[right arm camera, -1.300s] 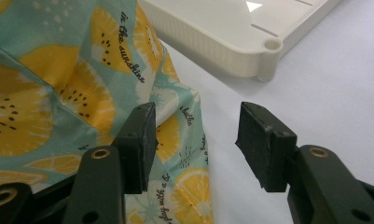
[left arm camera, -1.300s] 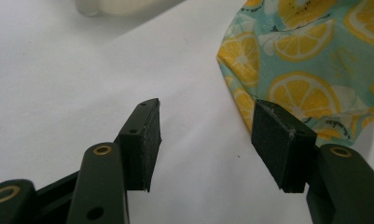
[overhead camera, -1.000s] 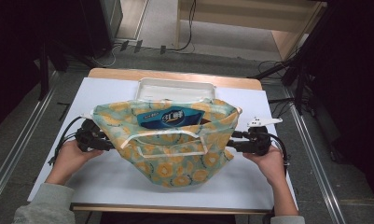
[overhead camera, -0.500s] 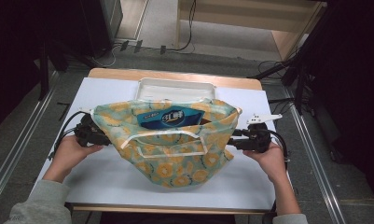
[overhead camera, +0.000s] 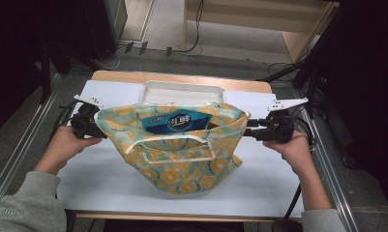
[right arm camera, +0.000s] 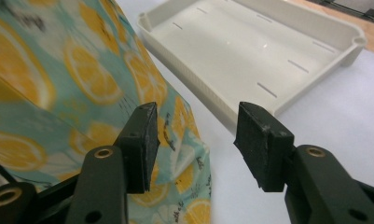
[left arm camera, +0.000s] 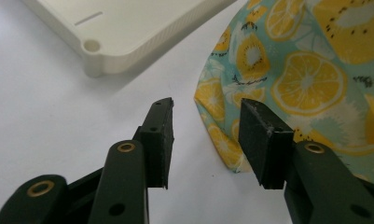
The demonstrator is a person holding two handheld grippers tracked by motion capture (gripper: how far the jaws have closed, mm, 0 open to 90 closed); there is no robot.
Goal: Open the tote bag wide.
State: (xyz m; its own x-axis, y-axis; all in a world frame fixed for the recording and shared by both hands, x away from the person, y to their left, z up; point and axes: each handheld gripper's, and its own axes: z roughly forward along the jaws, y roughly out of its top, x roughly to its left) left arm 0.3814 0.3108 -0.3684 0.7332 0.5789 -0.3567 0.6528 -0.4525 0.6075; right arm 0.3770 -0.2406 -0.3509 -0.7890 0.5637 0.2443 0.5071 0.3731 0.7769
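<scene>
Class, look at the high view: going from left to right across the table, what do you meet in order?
Left black hand-held gripper → teal fabric bag with lemon print → right black hand-held gripper.

One camera looks down from high above the white table (overhead camera: pixel 109 188). Two ride low and close on each gripper, facing inward. All three see the fruit-print bag (overhead camera: pixel 182 159) and white tray (overhead camera: pixel 182 92).

Grey sleeves (overhead camera: pixel 27 203); each black gripper (left arm camera: pixel 205 135) has brass-ringed screw holes and trailing black cables.
</scene>
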